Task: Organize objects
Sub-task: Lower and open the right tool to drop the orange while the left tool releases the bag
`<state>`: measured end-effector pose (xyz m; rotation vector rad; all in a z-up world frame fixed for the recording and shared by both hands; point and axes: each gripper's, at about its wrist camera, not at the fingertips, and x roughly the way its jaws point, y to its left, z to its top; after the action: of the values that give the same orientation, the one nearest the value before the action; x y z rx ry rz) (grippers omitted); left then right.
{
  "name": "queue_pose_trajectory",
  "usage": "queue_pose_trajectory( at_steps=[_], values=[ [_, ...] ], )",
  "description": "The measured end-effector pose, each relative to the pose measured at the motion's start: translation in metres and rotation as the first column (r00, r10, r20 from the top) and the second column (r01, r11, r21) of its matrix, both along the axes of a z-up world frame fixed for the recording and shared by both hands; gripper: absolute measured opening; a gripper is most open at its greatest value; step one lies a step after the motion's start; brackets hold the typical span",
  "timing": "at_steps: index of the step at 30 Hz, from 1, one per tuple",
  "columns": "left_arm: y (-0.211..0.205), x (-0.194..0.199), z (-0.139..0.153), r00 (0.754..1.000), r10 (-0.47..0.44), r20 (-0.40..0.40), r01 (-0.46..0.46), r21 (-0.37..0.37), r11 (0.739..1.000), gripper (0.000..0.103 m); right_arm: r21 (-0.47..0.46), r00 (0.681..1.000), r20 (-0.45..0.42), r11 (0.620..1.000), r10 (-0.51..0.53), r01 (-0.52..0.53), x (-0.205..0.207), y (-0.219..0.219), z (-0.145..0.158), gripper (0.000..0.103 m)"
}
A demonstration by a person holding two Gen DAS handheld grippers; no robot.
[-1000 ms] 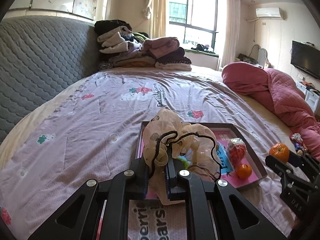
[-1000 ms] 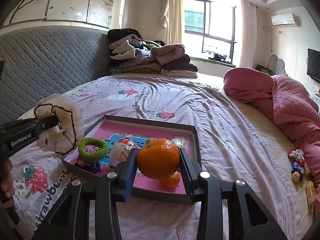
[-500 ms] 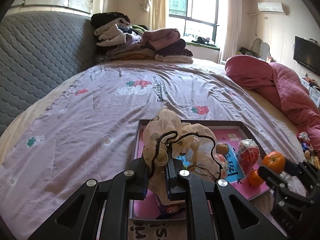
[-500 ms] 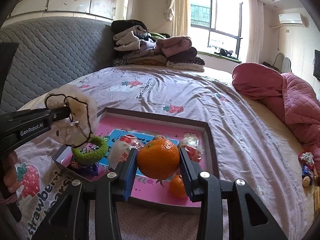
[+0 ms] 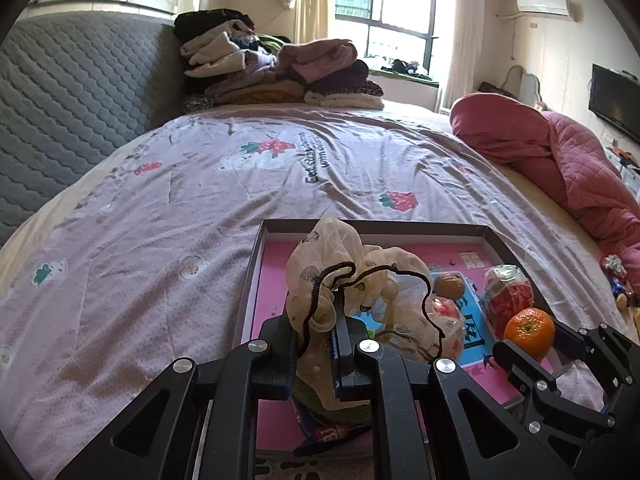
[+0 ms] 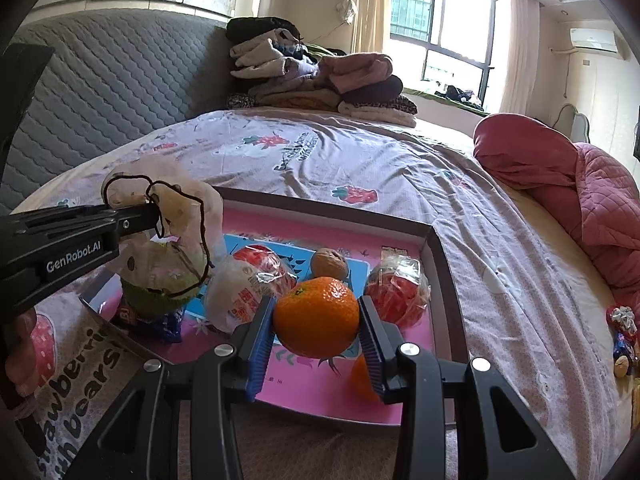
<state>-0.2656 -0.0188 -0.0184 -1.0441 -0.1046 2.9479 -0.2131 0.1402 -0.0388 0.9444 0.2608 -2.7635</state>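
Left hand-held gripper (image 5: pixel 314 354): pinching the cream scrunchie (image 5: pixel 352 280) — hanging over the pink tray (image 5: pixel 404 230), lower centre.
Right hand-held gripper (image 6: pixel 316 336): gripping the orange (image 6: pixel 316 316) — hovering above the tray's near edge, on the bed (image 6: pixel 360 152).

Bed (image 5: pixel 208 208) was covered by a pale lilac sheet (image 6: pixel 360 160) printed with strawberries, small bears and dark lettering. A grey quilted headboard (image 5: pixel 72 92) ran along its left side. At the far end a pile of folded clothes (image 5: pixel 280 76) lay on the sheet. A bunched pink quilt (image 6: pixel 568 184) lay along the right edge. A shallow dark-rimmed tray (image 6: pixel 440 252) with a pink floor rested flat on the sheet in the near middle. Small wrapped items (image 6: pixel 622 336) lay on the sheet near the quilt, too small to identify.
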Motion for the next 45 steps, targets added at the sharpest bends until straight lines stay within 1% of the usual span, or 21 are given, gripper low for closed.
queue_pose_trajectory(
  at_steps=[8,23,27,35,39,45],
  values=[
    [0.004,-0.006,-0.009,1.0,-0.011,0.027,0.012,-0.028,1.0,0.013,0.016,1.0,0.019,1.0,0.003,-0.003,-0.006,-0.004,-0.007,0.041],
    [0.004,-0.014,-0.021,0.998,-0.022,0.062,0.023,-0.018,1.0,0.021,0.014,0.998,0.069,1.0,0.0,-0.001,-0.014,-0.004,-0.023,0.041],
    [0.005,-0.013,-0.021,0.998,-0.022,0.057,0.023,-0.023,0.999,0.023,0.02,0.997,0.079,1.0,0.004,-0.006,-0.016,-0.006,-0.026,0.041],
    [0.004,-0.007,-0.016,0.998,-0.032,0.057,0.032,0.006,0.999,0.041,0.02,0.995,0.099,1.0,0.005,-0.007,-0.018,-0.006,-0.03,0.041],
    [0.003,-0.005,-0.013,0.997,-0.034,0.062,0.033,0.019,0.999,0.045,0.015,0.993,0.114,1.0,0.0,-0.002,-0.022,-0.004,-0.032,0.041],
    [0.004,0.0,-0.007,0.998,-0.039,0.058,0.037,0.02,0.999,0.047,0.022,0.992,0.126,1.0,-0.002,-0.001,-0.025,-0.005,-0.032,0.041]
  ],
)
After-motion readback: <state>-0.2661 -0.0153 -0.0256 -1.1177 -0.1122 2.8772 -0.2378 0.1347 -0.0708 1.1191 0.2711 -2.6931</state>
